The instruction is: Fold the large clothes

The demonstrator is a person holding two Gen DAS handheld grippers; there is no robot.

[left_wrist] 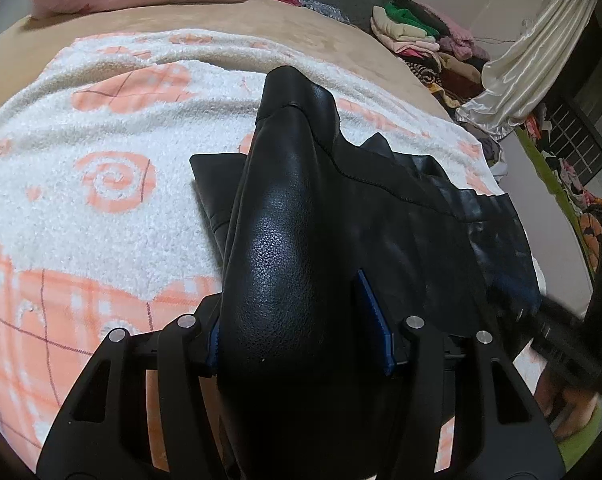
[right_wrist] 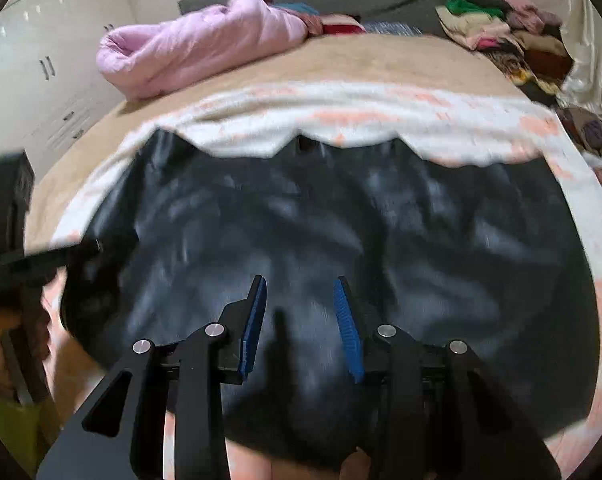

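Observation:
A black leather garment [right_wrist: 309,216] lies spread on a white and orange fleece blanket [left_wrist: 101,128]. In the left wrist view one sleeve of it [left_wrist: 285,216] is lifted and runs back between the blue pads [left_wrist: 371,312] of my left gripper [left_wrist: 289,304], which is shut on it. The rest of the garment [left_wrist: 441,232] lies flat to the right. My right gripper [right_wrist: 301,280] hovers over the garment's near part, open, with nothing between its blue pads [right_wrist: 347,320]. The right wrist view is blurred by motion.
The blanket covers a tan bed [right_wrist: 381,60]. A pink quilt [right_wrist: 189,48] lies at the far left of the bed, with a pile of folded clothes [right_wrist: 501,28] at the far right. White cupboards [right_wrist: 33,68] stand left, and a cream curtain [left_wrist: 533,52] hangs right.

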